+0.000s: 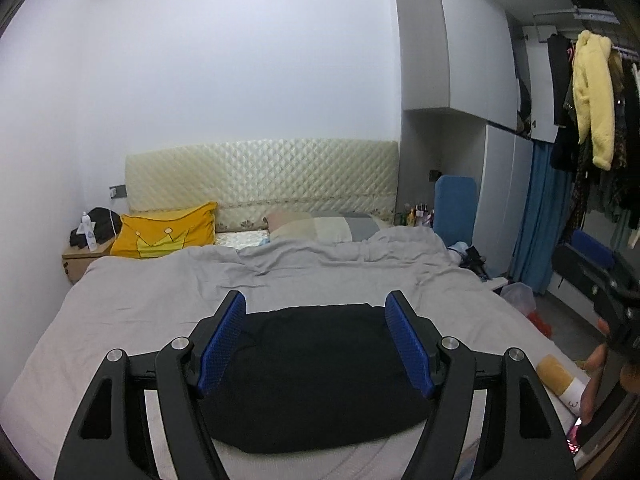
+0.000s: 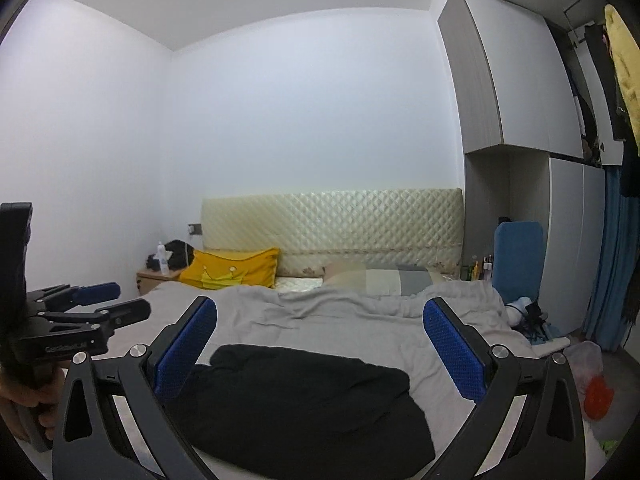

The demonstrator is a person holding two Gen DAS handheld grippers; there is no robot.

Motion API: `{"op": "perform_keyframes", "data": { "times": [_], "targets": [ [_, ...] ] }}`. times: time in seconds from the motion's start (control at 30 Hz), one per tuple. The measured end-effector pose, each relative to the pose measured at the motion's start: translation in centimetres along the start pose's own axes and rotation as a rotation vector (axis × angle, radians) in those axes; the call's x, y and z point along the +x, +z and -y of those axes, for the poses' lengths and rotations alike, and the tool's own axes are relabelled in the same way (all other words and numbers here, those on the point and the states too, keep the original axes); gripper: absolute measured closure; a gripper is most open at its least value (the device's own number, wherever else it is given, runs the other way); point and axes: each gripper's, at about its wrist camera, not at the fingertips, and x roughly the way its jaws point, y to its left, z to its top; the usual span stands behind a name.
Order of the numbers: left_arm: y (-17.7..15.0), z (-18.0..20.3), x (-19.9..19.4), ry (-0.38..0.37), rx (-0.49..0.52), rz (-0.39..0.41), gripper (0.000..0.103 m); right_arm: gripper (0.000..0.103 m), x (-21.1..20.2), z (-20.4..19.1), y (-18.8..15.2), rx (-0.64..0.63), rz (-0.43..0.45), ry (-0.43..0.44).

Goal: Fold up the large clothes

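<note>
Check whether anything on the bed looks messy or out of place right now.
Nothing serious. The black garment lies in a rounded, uneven bundle on the grey duvet, which is rumpled near the pillows. Both the left hand-held gripper and the right hand-held gripper are open above it, holding nothing.

Black cloth on the bed

The right gripper is wide open above the folded black cloth on the grey blanket.
</note>
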Motion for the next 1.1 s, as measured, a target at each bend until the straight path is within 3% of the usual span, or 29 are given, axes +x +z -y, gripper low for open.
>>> {"op": "perform_keyframes", "data": {
  "times": [0.37, 0.77, 1.1],
  "targets": [
    [-4.3, 0.8, -3.1, 0.021, -0.060, -0.043, 0.030, 0.000, -2.5, -0.7, -4.4, 0.028, -0.070, -0.036],
    [-8.8, -0.5, -0.3, 0.055, -0.079, -0.177, 0.030, 0.000, -2.7, -2.7, -8.7, 0.017, -0.171, -0.049],
    [-9.9, -1.8, 0.6, 0.073, -0.111, -0.206, 0.030, 0.000, -2.2, -1.5, -12.1, 0.095, -0.238, -0.077]
  ]
}}
